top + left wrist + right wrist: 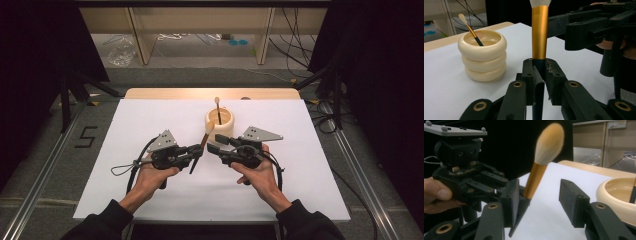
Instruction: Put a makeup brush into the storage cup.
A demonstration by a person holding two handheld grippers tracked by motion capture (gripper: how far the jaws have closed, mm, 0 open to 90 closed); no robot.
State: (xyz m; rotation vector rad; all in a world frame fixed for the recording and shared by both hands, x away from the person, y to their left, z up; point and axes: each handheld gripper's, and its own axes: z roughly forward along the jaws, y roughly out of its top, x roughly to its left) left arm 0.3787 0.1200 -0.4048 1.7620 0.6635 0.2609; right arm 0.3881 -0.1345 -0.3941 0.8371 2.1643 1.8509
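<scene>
Brushes are the business here: the left gripper (539, 67) has its jaws clamped on the dark handle of a makeup brush (539, 32), just below the gold ferrule, and holds it upright over the white bench (150, 125), bristles up. In the high view that brush (206, 134) stands tilted between the two grippers, in front of the holder. The right gripper (537, 202) faces it with its jaws apart, one pad on each side of the ferrule and neither pressing on it; the left gripper's body sits just behind.

Just beyond both grippers stands a cream ribbed brush holder (220, 122), shaped like three stacked rings, upright on the bench. A second, thinner brush (218, 107) leans inside it with its pale tip above the rim. The holder sits close to the right gripper's far side, nearly touching its jaw in the high view.

Cables (120, 169) trail from each gripper across the bench. Beyond the bench's far edge lie wooden shelving legs (140, 37), a clear plastic bag (121, 52) and loose wires on the floor.
</scene>
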